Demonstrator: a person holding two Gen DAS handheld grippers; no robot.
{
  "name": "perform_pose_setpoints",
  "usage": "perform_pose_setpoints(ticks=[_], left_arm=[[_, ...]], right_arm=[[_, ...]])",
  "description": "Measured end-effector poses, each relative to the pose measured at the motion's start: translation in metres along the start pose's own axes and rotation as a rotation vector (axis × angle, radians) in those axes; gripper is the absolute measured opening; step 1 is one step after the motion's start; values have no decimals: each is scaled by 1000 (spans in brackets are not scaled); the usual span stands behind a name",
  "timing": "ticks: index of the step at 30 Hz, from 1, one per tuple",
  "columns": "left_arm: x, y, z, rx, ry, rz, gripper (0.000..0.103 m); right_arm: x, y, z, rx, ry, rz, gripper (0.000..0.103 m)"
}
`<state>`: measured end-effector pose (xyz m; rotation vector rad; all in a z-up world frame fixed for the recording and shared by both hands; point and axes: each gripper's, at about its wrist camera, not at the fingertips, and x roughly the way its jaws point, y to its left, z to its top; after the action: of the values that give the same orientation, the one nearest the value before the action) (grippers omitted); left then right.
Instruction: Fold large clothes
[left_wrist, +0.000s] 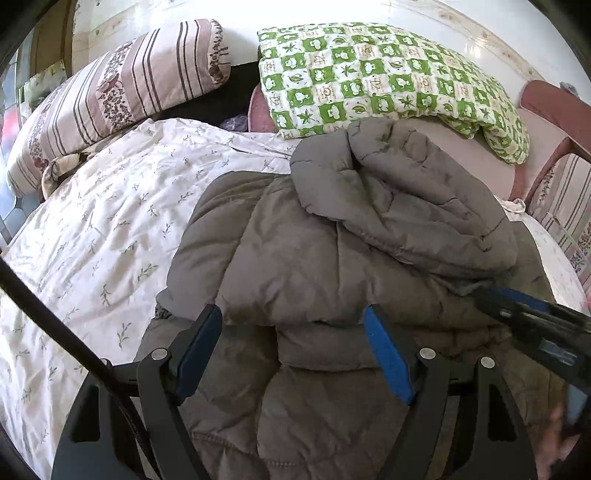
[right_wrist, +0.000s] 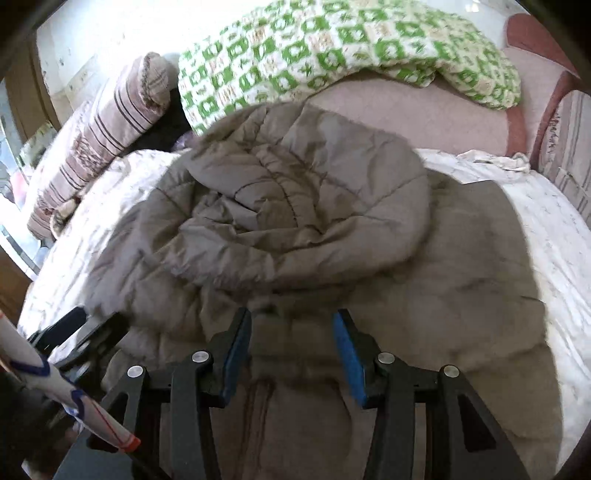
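A grey-brown padded coat (left_wrist: 332, 258) lies bunched on a bed spread with a white leaf-print sheet (left_wrist: 92, 240), its hood heaped on top of the body. The left gripper (left_wrist: 293, 321) hovers over the coat's near edge, its blue-padded fingers (left_wrist: 388, 354) spread apart with nothing between them but fabric below. The right gripper (right_wrist: 291, 325) hangs over the coat too, fingers likewise apart and clamped on nothing.

The left wrist view alone shows the wide stretch of sheet to the left and a black cable (left_wrist: 55, 325) crossing the near left corner; the right gripper enters it from the near right. The right wrist view alone shows the coat's flat right side, the sheet beyond it, and a white sleeve with blue and red trim (right_wrist: 74, 398) at near left, beside the left gripper.

At the far end lie a striped bolster pillow (left_wrist: 122, 88) on the left and a green-and-white checked quilt (left_wrist: 369, 74) on the right. The quilt's squares carry small characters too blurred to read. No brand or label shows on the coat.
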<state>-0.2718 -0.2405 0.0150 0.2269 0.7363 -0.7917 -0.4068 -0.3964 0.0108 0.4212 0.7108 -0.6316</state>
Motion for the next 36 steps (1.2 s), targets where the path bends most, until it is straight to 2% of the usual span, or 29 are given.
perform_pose_setpoints(ticks=[3,6,11,14,20,25,36], left_arm=[[-1,-3,-2,8,-4,3,78],[-1,-8,-4,28,-3,10,78],[3,-14,-7,54,5,18,79],[5,-17,-9,72,6,31,79],[8,-26,-12,97,6,40,79],[6,-31,-15,131,-7,44,79],[1,-31,-14,131,-23,36,78]], right_arm=[[-23,-8,-15,-11,-5,-17,51],[-41,-30,-32,35,-31,-39,51],[-29,-58,-34,106,-20,-74,51],[-19,-71,-34,168,9,-42,51],[-1,-66,-38,128,58,-87,51],[4,-59,-41,86,68,-107,54],[10,-55,-43,54,77,-126,58]])
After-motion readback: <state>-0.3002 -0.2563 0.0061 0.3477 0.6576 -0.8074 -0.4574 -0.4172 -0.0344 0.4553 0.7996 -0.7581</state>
